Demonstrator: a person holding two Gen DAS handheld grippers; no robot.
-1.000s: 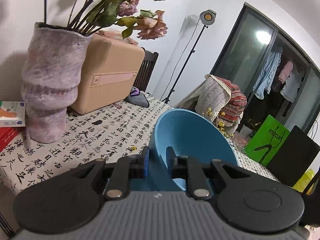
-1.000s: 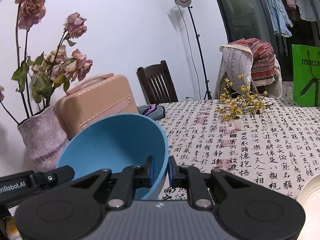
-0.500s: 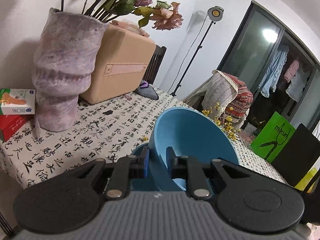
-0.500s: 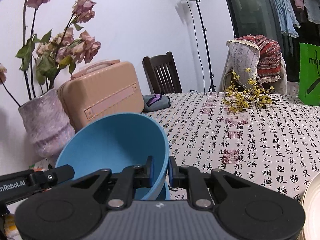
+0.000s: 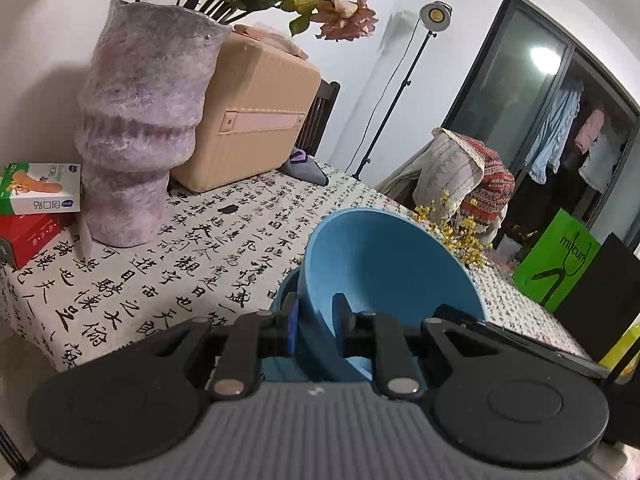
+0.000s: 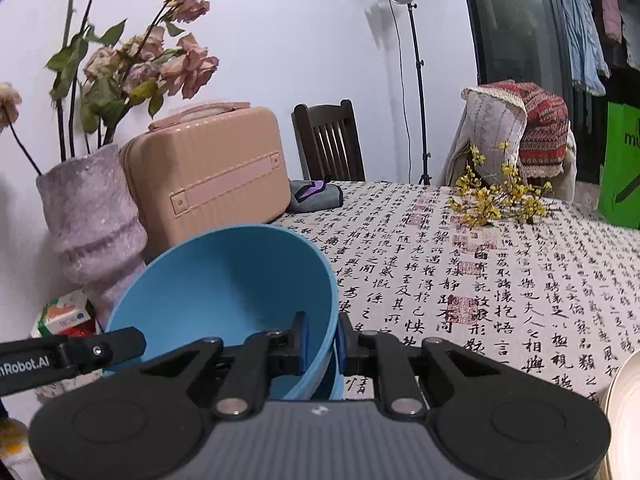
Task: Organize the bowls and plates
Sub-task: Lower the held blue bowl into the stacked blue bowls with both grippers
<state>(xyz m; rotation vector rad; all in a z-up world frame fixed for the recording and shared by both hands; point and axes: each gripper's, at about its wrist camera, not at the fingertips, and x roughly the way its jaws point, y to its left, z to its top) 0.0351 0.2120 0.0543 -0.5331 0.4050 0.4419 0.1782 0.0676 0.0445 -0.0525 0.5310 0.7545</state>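
Left tool [image 5: 316,322]: clamped on the left rim of the bowl [image 5: 384,264], one finger outside, one inside.
Right tool [image 6: 320,338]: clamped on the bowl's [image 6: 224,280] right rim, one finger inside, one outside.
Bowl: blue, held between both tools, tilted with its mouth toward the cameras, at the near left part of the bench [image 6: 500,280].
Second bowl [image 5: 285,294]: also blue, directly under the held one; only part of its rim shows; whether the two touch I cannot tell.
Plate [image 6: 620,408]: white, on the bench at the near right edge of the right view, mostly cut off.
Vase [image 5: 140,132]: mauve, with dried roses, far left of the bowl.
Case [image 6: 208,172]: beige, just right of the vase, against the wall.
Boxes [image 5: 36,208]: green-white on red, stacked left of the vase.
Yellow sprigs [image 6: 500,200]: lying on the far right of the bench.
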